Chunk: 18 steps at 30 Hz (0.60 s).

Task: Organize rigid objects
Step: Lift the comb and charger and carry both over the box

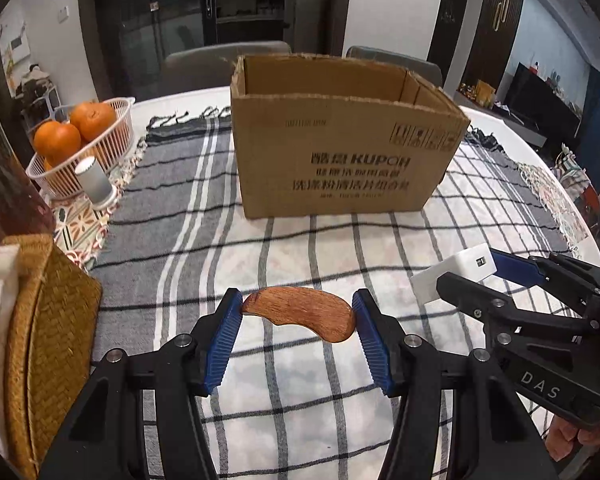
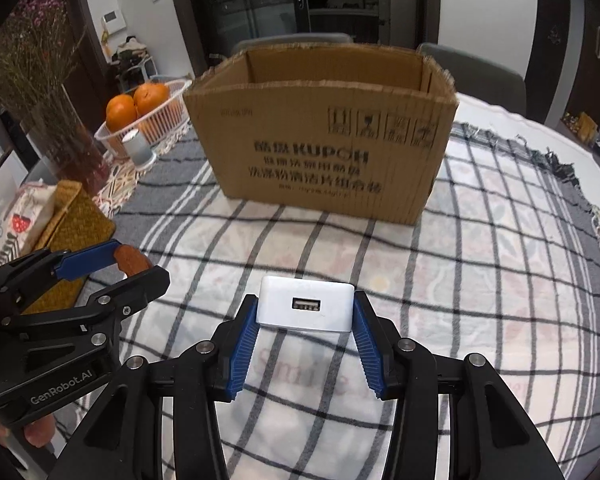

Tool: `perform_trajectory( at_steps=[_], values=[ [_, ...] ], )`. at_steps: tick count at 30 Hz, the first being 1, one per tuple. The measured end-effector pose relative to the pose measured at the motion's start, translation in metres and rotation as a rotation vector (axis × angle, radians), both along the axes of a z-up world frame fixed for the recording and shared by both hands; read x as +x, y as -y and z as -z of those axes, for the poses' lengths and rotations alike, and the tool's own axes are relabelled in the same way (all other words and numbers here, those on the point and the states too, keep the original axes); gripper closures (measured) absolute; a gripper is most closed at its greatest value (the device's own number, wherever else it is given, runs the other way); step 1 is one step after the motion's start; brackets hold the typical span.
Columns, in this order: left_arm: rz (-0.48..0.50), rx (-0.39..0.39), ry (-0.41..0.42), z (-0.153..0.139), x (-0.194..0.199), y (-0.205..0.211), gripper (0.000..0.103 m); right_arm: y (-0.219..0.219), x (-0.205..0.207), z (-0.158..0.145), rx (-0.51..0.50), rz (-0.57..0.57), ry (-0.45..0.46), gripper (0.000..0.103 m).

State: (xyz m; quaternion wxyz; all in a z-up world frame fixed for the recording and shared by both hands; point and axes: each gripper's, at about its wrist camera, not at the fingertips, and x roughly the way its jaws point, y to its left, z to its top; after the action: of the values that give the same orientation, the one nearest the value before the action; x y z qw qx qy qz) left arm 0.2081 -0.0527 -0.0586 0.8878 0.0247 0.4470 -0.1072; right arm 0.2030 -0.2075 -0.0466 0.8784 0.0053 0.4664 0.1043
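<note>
Left wrist view: our left gripper (image 1: pixel 299 314) is clenched on one curved wooden piece (image 1: pixel 300 314), pinched end to end between the blue pads (image 1: pixel 224 344), held above the checked cloth (image 1: pixel 292 248) in front of the cardboard box (image 1: pixel 340 156). We judge the wood light, stiff and not fragile. The finish looks smooth, so it could slip. The end-to-end hold leaves only narrow contact at each tip, so it could pivot; a grip across the thicker middle would be safer. At the right edge, our right gripper (image 1: pixel 466 280) carries one white charger (image 1: pixel 456 272). Count here: one box, open at the top; one white basket (image 1: pixel 112 132) holding at least three oranges (image 1: pixel 74 128); one small white cylinder (image 1: pixel 94 180); one woven holder (image 1: pixel 48 344).

Right wrist view: the right gripper (image 2: pixel 306 312) is closed on the white charger (image 2: pixel 306 308), pads on its two short sides, USB port facing the camera, held above the cloth (image 2: pixel 480 240), near the box (image 2: pixel 324 144). We judge it light, hard and glossy, so somewhat slippery; the flat parallel sides suit this hold. The left gripper (image 2: pixel 134 268) appears at left with the wooden piece (image 2: pixel 130 260) between its pads. Count: two oranges (image 2: pixel 138 106) visible, one basket (image 2: pixel 156 124), one cylinder (image 2: pixel 138 148), one vase of dried flowers (image 2: pixel 56 120), one woven holder (image 2: pixel 74 224). We cannot see the box floor in either view.
</note>
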Motion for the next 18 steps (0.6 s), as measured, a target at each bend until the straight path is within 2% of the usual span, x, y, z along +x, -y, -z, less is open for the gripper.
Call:
perform_trajectory(
  at_steps=[18],
  values=[
    [0.031,-0.014,0.144,-0.058,0.016,0.009,0.047,0.012,0.007,-0.059,0.019,0.060,0.155,0.056]
  ],
)
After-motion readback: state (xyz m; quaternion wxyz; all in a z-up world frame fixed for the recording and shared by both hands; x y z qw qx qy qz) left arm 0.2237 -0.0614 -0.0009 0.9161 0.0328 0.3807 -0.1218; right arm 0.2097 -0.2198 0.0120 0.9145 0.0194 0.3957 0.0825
